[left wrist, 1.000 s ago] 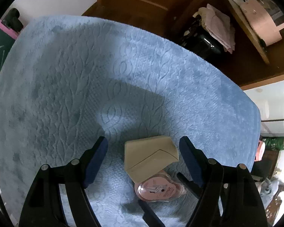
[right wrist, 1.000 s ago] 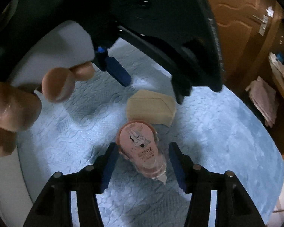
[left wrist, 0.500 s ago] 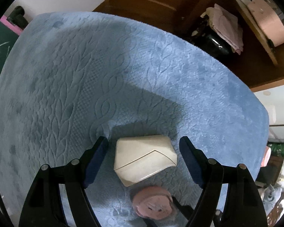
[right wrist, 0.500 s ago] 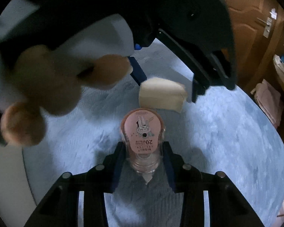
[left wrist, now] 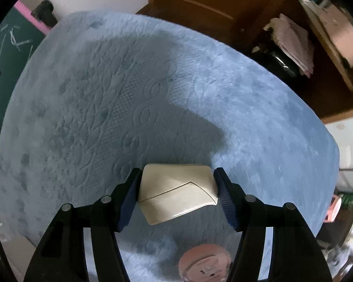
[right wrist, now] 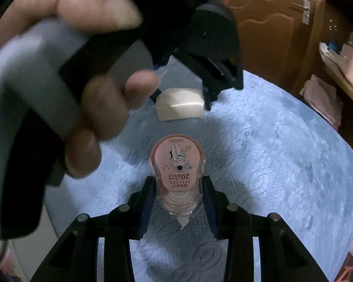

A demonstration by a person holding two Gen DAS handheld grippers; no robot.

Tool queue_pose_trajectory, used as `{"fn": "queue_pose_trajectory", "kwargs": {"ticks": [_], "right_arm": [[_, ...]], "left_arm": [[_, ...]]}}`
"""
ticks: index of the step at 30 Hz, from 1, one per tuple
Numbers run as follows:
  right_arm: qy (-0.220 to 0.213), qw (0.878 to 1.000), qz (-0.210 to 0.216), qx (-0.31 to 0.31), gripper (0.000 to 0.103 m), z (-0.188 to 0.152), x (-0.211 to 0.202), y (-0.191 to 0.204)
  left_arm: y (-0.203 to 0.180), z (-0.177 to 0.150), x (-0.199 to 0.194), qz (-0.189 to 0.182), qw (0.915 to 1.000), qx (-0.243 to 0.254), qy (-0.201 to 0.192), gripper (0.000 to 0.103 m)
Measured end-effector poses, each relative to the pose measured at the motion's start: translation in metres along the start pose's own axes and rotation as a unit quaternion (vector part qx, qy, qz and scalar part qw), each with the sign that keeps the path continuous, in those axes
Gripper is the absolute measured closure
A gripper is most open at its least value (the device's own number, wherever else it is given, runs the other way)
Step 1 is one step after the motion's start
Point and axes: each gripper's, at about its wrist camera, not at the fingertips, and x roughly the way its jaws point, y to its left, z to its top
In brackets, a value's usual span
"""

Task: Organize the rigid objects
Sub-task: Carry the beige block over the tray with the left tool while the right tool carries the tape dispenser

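Observation:
My left gripper [left wrist: 177,188] is shut on a cream five-sided case [left wrist: 176,195] and holds it above the blue textured cloth [left wrist: 106,105]. The case also shows in the right wrist view [right wrist: 180,107], between the left gripper's fingers [right wrist: 207,94]. My right gripper [right wrist: 178,197] is shut on a pink correction tape dispenser [right wrist: 177,176] with a rabbit label and a clear tip, held above the cloth [right wrist: 282,152]. The dispenser shows blurred at the bottom of the left wrist view [left wrist: 204,265].
A person's hand [right wrist: 101,108] on the left gripper's grey handle fills the upper left of the right wrist view. A wooden door [right wrist: 270,23] stands behind. Shelves with folded cloths [left wrist: 294,40] and a box [left wrist: 341,37] are at the right. A chalkboard [left wrist: 7,70] is at the left.
My left gripper has shut on the cream case and lifted it off the cloth. My right gripper has shut on the tape dispenser and raised it.

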Motion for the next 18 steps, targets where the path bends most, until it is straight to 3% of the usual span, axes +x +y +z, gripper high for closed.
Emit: {"fn": "queue_pose_trajectory", "kwargs": {"ticks": [8, 18], "right_arm": [[-0.026, 0.999, -0.001, 0.023, 0.064, 0.0, -0.043, 0.018], [-0.077, 0.995, -0.008, 0.063, 0.063, 0.007, -0.132, 0.054]], "left_arm": [[0.025, -0.028, -0.068, -0.023, 0.9987, 0.042, -0.015, 0.037], [0.085, -0.095, -0.176, -0.027, 0.9901, 0.12, -0.068, 0.037]]}}
